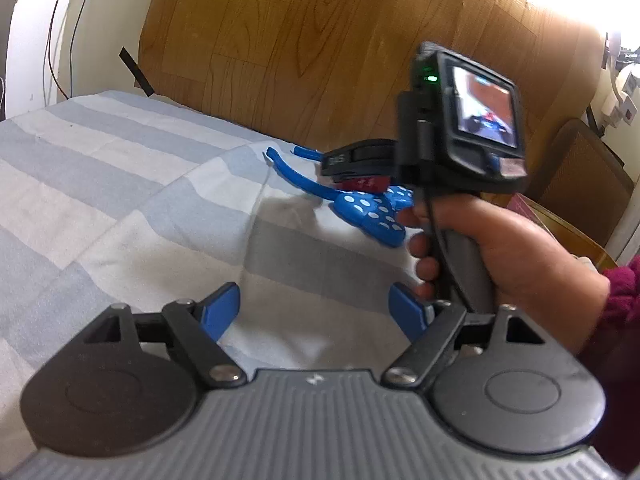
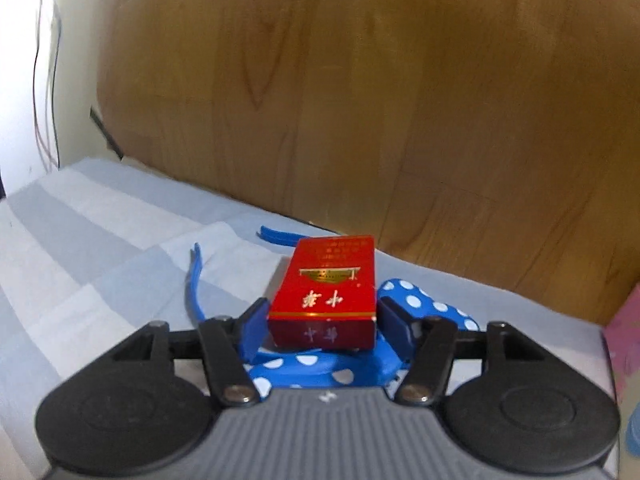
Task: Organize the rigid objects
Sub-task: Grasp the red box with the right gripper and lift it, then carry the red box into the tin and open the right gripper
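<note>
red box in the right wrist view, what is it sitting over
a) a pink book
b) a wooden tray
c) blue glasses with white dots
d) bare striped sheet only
c: the red box, between the fingers of the right hand-held gripper, sits over the blue white-dotted glasses, whose frame shows beneath and beside it on the striped sheet.

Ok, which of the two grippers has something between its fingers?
The right gripper: a red box sits between its fingers. The left gripper stands open, with only the striped sheet showing between its fingers.
</note>
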The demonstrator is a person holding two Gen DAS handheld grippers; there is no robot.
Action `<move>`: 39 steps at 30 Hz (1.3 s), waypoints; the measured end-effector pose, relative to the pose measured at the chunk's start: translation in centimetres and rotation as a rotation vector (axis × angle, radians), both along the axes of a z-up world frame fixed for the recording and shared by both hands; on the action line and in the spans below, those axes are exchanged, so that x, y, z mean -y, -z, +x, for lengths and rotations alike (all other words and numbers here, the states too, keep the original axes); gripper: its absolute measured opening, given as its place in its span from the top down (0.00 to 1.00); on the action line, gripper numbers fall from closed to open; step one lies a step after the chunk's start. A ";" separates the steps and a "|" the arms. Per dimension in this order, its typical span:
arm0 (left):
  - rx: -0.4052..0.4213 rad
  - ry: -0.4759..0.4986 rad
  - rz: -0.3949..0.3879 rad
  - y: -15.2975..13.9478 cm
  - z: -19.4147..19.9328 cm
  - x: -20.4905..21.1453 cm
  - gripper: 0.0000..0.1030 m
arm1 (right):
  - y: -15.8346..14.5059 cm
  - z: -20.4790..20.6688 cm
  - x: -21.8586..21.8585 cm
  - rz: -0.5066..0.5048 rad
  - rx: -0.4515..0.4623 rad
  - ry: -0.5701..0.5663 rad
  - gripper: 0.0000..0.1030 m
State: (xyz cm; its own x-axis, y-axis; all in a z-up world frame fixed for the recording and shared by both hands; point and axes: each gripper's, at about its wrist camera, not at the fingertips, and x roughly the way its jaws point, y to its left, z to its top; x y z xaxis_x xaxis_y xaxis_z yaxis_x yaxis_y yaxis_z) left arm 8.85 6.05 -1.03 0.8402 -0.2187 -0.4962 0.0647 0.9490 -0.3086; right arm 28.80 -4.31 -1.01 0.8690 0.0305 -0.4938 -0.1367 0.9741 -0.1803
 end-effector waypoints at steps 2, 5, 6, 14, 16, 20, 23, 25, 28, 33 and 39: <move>-0.003 -0.005 -0.007 0.0 0.1 -0.2 0.20 | -0.5 -1.5 0.9 0.025 0.018 0.008 0.43; -0.003 -0.014 -0.012 0.0 0.1 -0.3 0.20 | -1.8 -5.2 2.9 0.099 0.070 -0.036 0.43; -0.003 -0.015 -0.014 0.0 0.1 -0.4 0.19 | -2.2 -7.3 3.8 0.121 0.087 -0.059 0.43; -0.011 -0.031 -0.027 -0.1 -0.1 -0.8 0.19 | -0.5 -21.9 11.6 0.169 0.041 -0.214 0.43; -0.014 -0.017 -0.008 -0.1 -0.1 -0.4 0.18 | 0.4 -25.1 13.1 0.176 0.003 -0.232 0.43; -0.002 0.020 0.065 -0.2 -0.4 0.8 0.15 | 2.1 -29.1 14.2 0.153 -0.020 -0.250 0.42; 0.003 0.047 0.109 -0.2 -0.6 1.6 0.15 | 3.2 -30.4 14.1 0.117 -0.043 -0.254 0.41; 0.004 0.055 0.123 -0.2 -0.7 1.7 0.15 | 3.1 -30.8 13.7 0.096 -0.028 -0.254 0.34; 0.005 0.061 0.120 -0.2 -0.7 1.6 0.15 | 3.6 -31.0 13.5 0.075 -0.033 -0.244 0.30; -0.030 0.069 0.103 0.0 -0.4 1.4 0.15 | 3.4 -30.8 13.9 0.102 -0.038 -0.245 0.30; -0.033 0.080 0.114 0.1 -0.5 1.7 0.13 | 3.3 -30.8 14.7 0.136 -0.050 -0.287 0.44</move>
